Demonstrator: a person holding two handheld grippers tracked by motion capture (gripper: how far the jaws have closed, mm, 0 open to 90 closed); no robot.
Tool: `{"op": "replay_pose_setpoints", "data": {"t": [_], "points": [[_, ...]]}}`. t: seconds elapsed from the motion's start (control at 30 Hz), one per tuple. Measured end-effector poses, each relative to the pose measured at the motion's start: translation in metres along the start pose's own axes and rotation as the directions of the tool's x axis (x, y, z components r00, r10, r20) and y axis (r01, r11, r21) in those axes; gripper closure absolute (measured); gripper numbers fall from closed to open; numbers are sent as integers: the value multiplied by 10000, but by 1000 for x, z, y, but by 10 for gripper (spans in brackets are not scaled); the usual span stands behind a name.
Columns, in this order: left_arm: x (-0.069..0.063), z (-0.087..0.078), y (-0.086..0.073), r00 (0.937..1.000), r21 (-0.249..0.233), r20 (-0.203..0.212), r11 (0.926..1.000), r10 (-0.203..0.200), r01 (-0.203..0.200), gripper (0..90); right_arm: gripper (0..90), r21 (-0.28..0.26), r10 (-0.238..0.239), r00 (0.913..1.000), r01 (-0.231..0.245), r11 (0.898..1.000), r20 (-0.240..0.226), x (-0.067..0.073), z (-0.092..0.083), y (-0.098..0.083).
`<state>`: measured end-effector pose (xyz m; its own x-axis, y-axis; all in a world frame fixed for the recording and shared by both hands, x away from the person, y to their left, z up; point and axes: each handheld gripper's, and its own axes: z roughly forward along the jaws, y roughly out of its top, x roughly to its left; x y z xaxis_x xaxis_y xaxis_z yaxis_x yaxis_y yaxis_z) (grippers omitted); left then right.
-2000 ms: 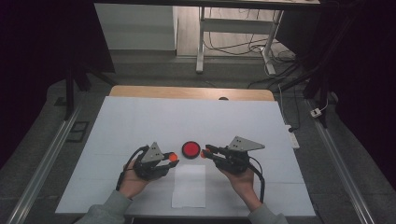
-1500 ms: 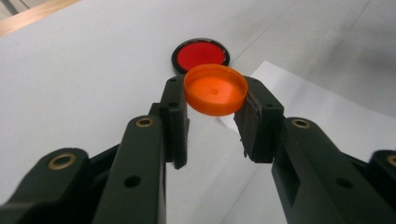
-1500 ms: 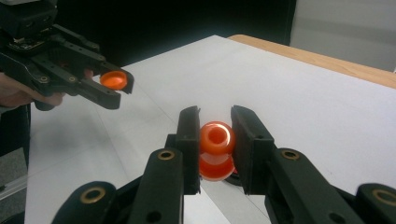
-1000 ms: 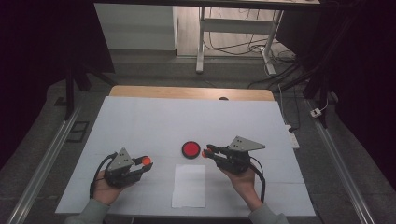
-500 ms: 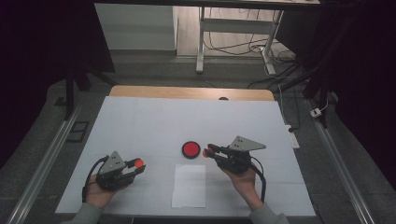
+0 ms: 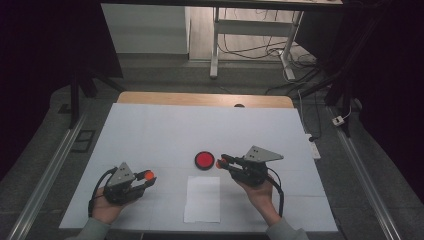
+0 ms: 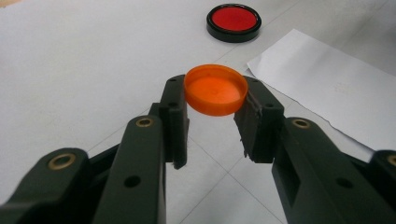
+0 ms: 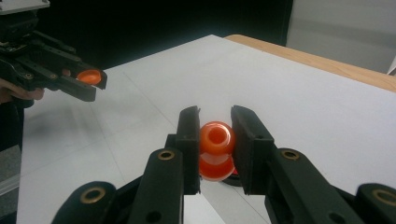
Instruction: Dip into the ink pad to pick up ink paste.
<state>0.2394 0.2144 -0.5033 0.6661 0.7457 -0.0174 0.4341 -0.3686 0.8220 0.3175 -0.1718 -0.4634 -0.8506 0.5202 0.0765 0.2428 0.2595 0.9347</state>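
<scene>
High view: the white-covered table (image 6: pixel 165 130) carries a round black-rimmed dish with a red centre (image 6: pixel 204 160) near its middle and a white rectangular paper sheet (image 6: pixel 202 198) just nearer, at the near edge. The left gripper (image 6: pixel 145 179) sits at the near left, held in the left hand (image 6: pixel 107 207), with a small orange plastic cap (image 6: pixel 148 174) at its tip. The right gripper (image 6: pixel 223 161) sits right of centre, held in the right hand (image 6: pixel 261 196); its tip points left and lies just beside the right rim of the dish, with a small orange item at the tip. The two grippers are well apart.

Left gripper view: the two black jaws are clamped on the orange cap (image 7: pixel 215 88), one pad on each side of its rim; the cap lies flat with its hollow side up, above the table surface. The dish (image 7: pixel 234 22) lies far ahead, and the paper sheet (image 7: pixel 336 88) lies to the right.

Right gripper view: the jaws are clamped on a small orange plastic bottle (image 8: pixel 215 149), its open mouth facing the camera. The left gripper (image 8: pixel 95 84) appears at the far left with the cap (image 8: pixel 89 76) in its tip.
</scene>
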Motion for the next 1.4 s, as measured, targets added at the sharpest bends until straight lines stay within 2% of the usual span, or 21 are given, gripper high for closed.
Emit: {"op": "replay_pose_setpoints", "data": {"t": [0.3,0.43,0.67,1.03,1.2,1.4], "points": [[0,3,1,10000,41,44,10000,28,-28,650,723,110,5,9999,-4,9999,-120,1,3,-2],[0,4,1,9999,36,111,10000,-25,24,650,723,6,79,9999,-79,10000,-106,-1,4,-2],[2,2,0,10000,-19,84,10000,-15,15,650,723,164,155,9997,-153,9997,-180,-7,13,-4],[1,2,-1,10000,-41,45,10000,44,-44,650,723,314,28,10000,-28,9995,2,-4,23,-2],[2,2,-2,10000,-8,24,10000,-22,22,650,723,295,-71,9999,73,9995,-81,-3,28,1],[1,3,-2,10000,74,52,10000,35,-36,650,723,294,-76,10000,76,9995,-1,-10,35,4]]}}
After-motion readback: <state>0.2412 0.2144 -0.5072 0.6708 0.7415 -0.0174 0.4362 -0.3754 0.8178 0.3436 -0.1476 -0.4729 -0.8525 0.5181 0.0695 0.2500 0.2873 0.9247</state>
